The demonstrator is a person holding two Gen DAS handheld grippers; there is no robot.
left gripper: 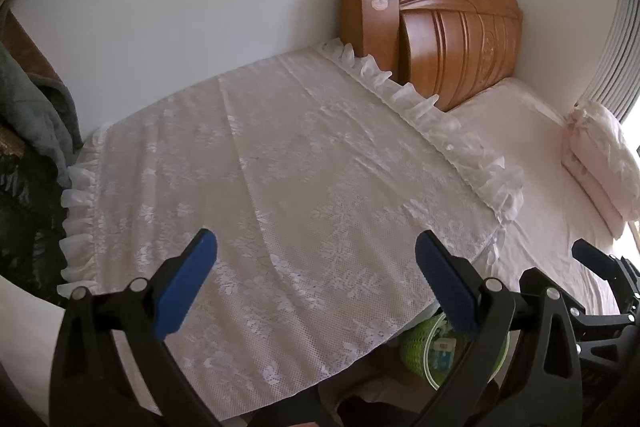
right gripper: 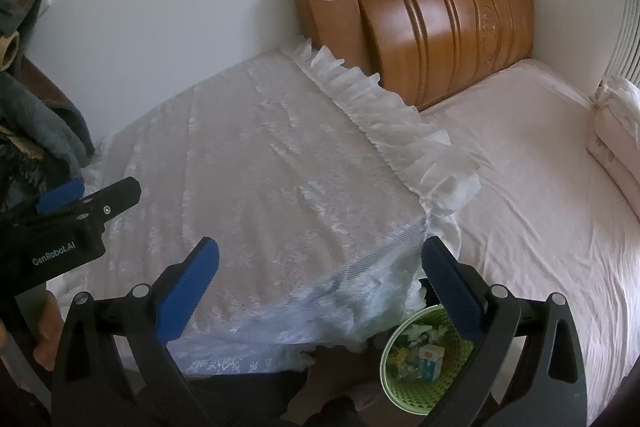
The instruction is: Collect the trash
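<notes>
A green mesh waste basket (right gripper: 424,363) stands on the floor between the lace-covered table (right gripper: 260,167) and the bed, with several pieces of trash and a small box inside. It also shows in the left wrist view (left gripper: 420,347), partly hidden by a finger. My left gripper (left gripper: 316,259) is open and empty above the lace cloth (left gripper: 260,167). My right gripper (right gripper: 320,267) is open and empty above the table's near edge, the basket just below its right finger. The left gripper also shows in the right wrist view (right gripper: 80,195).
A bed with a pink sheet (right gripper: 540,187) lies to the right, with a wooden headboard (right gripper: 440,27) at the wall and folded bedding (right gripper: 616,131) at far right. Grey clothes (right gripper: 36,123) hang at the left. The right gripper shows at the left wrist view's right edge (left gripper: 600,267).
</notes>
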